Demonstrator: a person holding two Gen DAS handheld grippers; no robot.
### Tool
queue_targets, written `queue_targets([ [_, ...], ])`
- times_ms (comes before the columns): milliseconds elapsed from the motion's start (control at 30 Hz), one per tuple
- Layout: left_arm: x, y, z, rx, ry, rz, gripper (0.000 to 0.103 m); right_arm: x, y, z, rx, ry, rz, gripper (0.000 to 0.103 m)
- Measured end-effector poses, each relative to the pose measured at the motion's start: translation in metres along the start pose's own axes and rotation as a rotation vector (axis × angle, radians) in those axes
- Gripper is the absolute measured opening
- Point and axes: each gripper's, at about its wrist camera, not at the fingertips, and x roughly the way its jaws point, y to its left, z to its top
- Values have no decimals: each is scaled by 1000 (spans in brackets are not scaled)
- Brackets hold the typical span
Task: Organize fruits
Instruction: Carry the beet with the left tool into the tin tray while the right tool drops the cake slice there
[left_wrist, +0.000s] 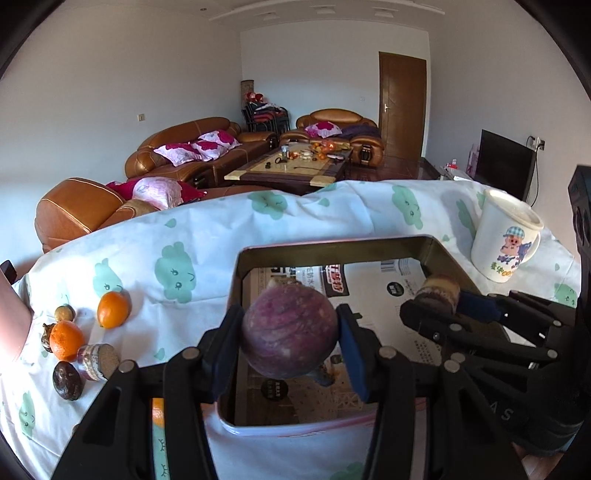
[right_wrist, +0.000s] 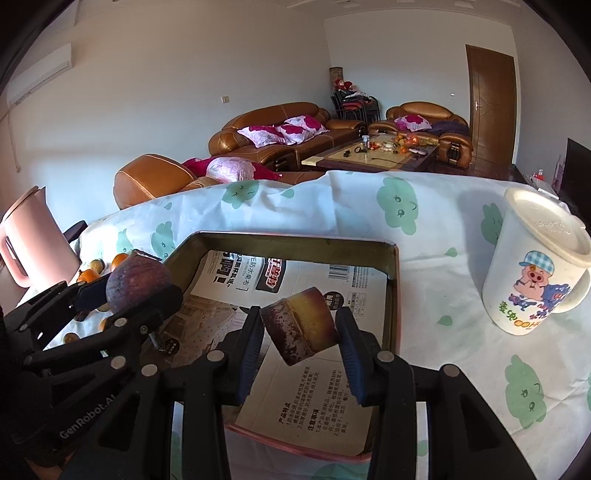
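My left gripper (left_wrist: 290, 334) is shut on a round purple fruit (left_wrist: 290, 321) and holds it above the near half of a rectangular metal tin (left_wrist: 332, 245) lined with printed paper. My right gripper (right_wrist: 300, 334) is shut on a cut brown-and-yellow fruit chunk (right_wrist: 301, 321), also over the tin (right_wrist: 295, 238). Each gripper shows in the other's view: the right gripper (left_wrist: 441, 301) with its chunk (left_wrist: 439, 291) at the tin's right side, the left gripper (right_wrist: 142, 295) with the purple fruit (right_wrist: 138, 282) at its left side.
On the cloud-print cloth left of the tin lie two oranges (left_wrist: 113, 309) (left_wrist: 66, 340), a dark round fruit (left_wrist: 67, 380), another cut chunk (left_wrist: 99, 362) and a small brownish fruit (left_wrist: 65, 313). A lidded cartoon mug (right_wrist: 535, 266) stands right of the tin, a pink kettle (right_wrist: 33, 243) far left.
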Motion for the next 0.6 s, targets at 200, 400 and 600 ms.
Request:
queue_targets([
  [200, 12, 3, -6, -5, 45, 18, 53, 1, 2, 0, 1, 13, 20, 43],
  [400, 5, 5, -7, -21, 29, 24, 53, -1, 1, 1, 19, 5, 35, 46],
  [600, -22, 11, -2, -27, -66, 87, 92, -8, -12, 5, 112, -44, 110, 53],
])
